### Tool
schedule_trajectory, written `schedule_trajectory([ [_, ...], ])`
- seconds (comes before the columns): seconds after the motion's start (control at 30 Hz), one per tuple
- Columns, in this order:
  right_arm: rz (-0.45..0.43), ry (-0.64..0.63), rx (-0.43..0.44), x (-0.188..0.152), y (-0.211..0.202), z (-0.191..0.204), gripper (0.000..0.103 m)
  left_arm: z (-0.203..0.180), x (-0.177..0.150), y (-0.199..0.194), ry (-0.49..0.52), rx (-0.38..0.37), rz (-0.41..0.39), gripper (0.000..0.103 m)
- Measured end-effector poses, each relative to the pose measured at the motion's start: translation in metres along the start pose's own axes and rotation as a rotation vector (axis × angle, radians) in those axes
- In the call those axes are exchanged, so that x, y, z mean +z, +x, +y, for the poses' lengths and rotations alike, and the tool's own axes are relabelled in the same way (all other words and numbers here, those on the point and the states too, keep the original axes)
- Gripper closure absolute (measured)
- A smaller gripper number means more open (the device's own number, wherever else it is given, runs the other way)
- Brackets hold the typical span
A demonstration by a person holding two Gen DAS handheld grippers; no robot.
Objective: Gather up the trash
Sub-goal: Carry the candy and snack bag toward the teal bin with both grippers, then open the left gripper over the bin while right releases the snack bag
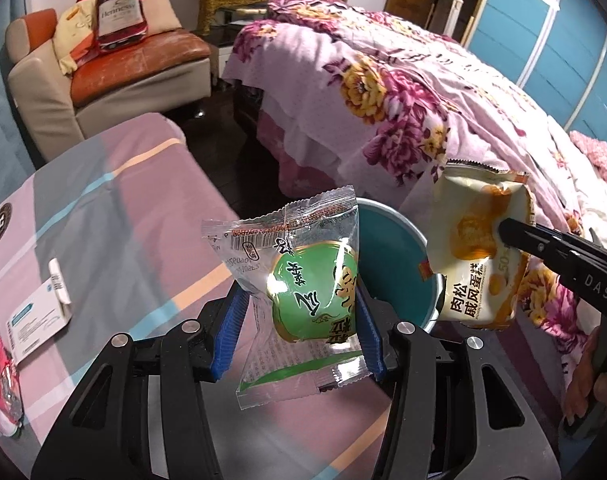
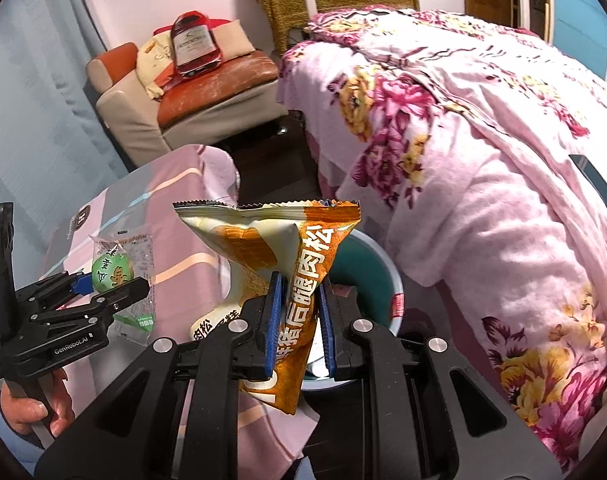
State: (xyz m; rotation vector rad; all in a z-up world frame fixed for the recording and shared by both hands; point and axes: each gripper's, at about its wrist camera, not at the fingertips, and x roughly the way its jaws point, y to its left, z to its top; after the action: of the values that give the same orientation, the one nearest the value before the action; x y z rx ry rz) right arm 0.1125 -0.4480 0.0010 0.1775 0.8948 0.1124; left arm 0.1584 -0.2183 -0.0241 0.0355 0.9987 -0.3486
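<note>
Teal bin (image 1: 399, 256) just beyond both clamped wrappers: green-label packet (image 1: 303, 296) in left gripper (image 1: 299, 332), orange pork-floss bag (image 2: 287, 280) in right gripper (image 2: 299, 316), nearer the rim.

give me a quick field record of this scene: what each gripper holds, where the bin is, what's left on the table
left gripper: shut on green-print clear wrapper
right gripper: shut on orange snack bag
bin: teal, open, on the floor between table and bed, just beyond both wrappers
table: plaid cloth; white box and red wrapper lie on it
bed: floral cover
armchair: bottle-shaped cushion on the seat
</note>
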Motion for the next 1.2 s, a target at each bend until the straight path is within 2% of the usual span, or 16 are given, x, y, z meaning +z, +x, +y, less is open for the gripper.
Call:
schedule_trajectory([
  [0.3, 0.003, 0.024, -0.032, 0.009, 0.009, -0.026, 0.085, -0.016, 0.014, 0.028, 0.025, -0.034, 0.032, 0.051],
  [0.83, 0.054, 0.046, -0.078, 0.024, 0.041, -0.043, 0.084, -0.027, 0.031, 0.082, 0.039, -0.091, 0.102, 0.05],
  [1.0, 0.063, 0.052, -0.09, 0.027, 0.046, -0.047, 0.083, -0.031, 0.032, 0.087, 0.046, -0.1, 0.102, 0.031],
  [1.2, 0.072, 0.043, -0.091, 0.028, 0.049, -0.043, 0.083, -0.021, 0.03, 0.088, 0.018, -0.092, 0.107, 0.022],
])
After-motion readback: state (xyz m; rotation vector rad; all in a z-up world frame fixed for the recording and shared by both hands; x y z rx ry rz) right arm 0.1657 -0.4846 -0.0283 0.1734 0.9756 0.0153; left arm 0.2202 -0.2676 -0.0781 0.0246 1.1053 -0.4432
